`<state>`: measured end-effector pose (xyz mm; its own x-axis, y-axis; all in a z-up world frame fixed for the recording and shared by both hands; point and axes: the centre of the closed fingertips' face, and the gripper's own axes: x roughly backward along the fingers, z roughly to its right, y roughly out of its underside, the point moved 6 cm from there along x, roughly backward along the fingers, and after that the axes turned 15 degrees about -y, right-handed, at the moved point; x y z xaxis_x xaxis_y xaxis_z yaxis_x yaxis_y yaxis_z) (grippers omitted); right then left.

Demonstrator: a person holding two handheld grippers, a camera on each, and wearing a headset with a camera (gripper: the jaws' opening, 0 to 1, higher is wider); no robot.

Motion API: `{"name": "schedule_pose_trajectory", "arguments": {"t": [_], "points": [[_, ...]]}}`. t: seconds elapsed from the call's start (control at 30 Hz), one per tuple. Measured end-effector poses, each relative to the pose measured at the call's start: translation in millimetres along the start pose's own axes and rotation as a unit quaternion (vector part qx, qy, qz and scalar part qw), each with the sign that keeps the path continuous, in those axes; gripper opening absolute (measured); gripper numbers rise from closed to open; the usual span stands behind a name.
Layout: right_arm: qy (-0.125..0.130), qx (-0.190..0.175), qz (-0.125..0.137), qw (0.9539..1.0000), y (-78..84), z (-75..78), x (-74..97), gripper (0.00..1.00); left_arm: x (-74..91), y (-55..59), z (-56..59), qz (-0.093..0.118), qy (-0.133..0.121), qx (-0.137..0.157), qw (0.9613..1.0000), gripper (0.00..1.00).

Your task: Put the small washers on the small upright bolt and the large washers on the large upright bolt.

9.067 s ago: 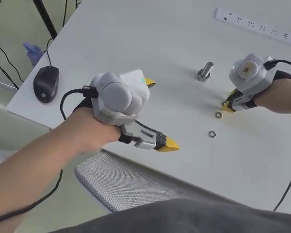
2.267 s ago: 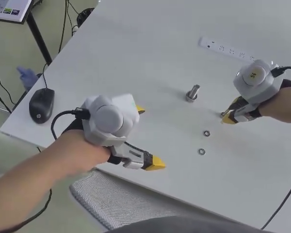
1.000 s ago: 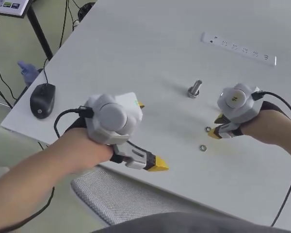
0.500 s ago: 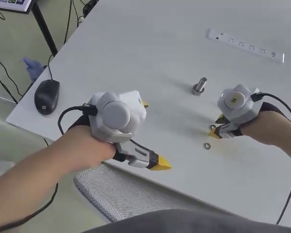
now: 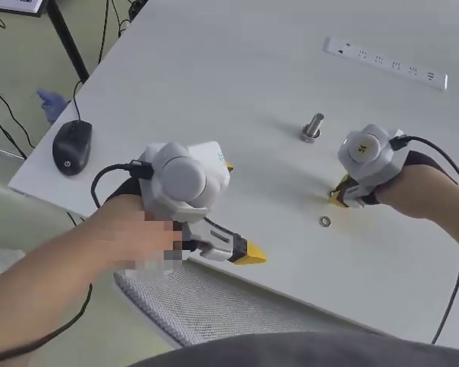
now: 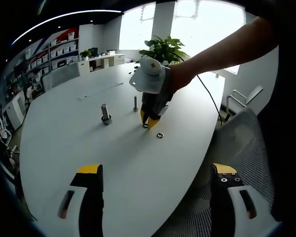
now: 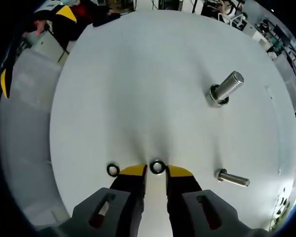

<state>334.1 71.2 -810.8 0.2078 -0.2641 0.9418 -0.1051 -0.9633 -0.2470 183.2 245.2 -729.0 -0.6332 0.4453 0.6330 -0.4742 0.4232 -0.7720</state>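
Since a moment ago the right gripper (image 7: 157, 172) has left the small bolt (image 7: 233, 177) and come down to the two rings on the bench (image 7: 138, 74). Its fingers are open just a little bit. One washer (image 7: 157, 167) lies right between the tips, flat on the bench. I cannot tell if the fingers press on it yet. The other washer (image 7: 113, 170) lies just beside one finger, on the outside. The big bolt (image 7: 224, 89) stands farther off.

The left gripper (image 6: 155, 170) hangs by the near edge of the bench, well away from the work. Its fingers are wide open and hold nothing.

I think the step now is picking up the first washer. Next the fingers need to close softly on the thin ring and lift it. Both rings look small to me, so my guess is that it goes on the small bolt. The hole must sit right over the bolt's top before letting go.
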Motion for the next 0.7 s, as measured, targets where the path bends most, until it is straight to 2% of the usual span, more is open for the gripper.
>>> {"name": "schedule_pose_trajectory", "arguments": {"t": [0.1,0.13,0.27,0.5,0.6,0.63,0.7], "points": [[-0.002,-0.002,-0.008,1.0,-1.5,0.6,-0.5,0.16,0.0,-0.2,-0.5,-0.002,-0.001,0.005,1.0,0.88],[0.0,0.01,-0.024,0.9997,-2.0,1.1,-0.2,0.15,0.1,-0.3,-0.2,-0.002,0.0,0.004,1.0,0.88],[-0.008,0.014,-0.045,0.9989,-5.2,2.1,-0.9,0.14,0.4,-1.7,-0.7,0.0,-0.002,0.001,1.0,0.87],[-0.006,0.027,-0.079,0.9964,-8.1,0.9,-2.1,0.13,1.1,-1.0,0.6,-0.002,-0.004,0.005,1.0,0.84],[-0.006,0.02,-0.075,0.997,-6.8,1.8,-0.6,0.12,2.0,-0.2,3.3,-0.003,-0.005,0.004,1.0,0.84],[-0.009,0.002,-0.056,0.9984,-5.5,2.2,-0.4,0.12,2.4,0.2,3.9,-0.004,-0.006,0.005,1.0,0.84],[-0.013,-0.009,-0.035,0.9993,-3.0,3.0,0.8,0.12,2.9,0.2,5.2,-0.005,-0.006,0.006,0.9999,0.83]]}}
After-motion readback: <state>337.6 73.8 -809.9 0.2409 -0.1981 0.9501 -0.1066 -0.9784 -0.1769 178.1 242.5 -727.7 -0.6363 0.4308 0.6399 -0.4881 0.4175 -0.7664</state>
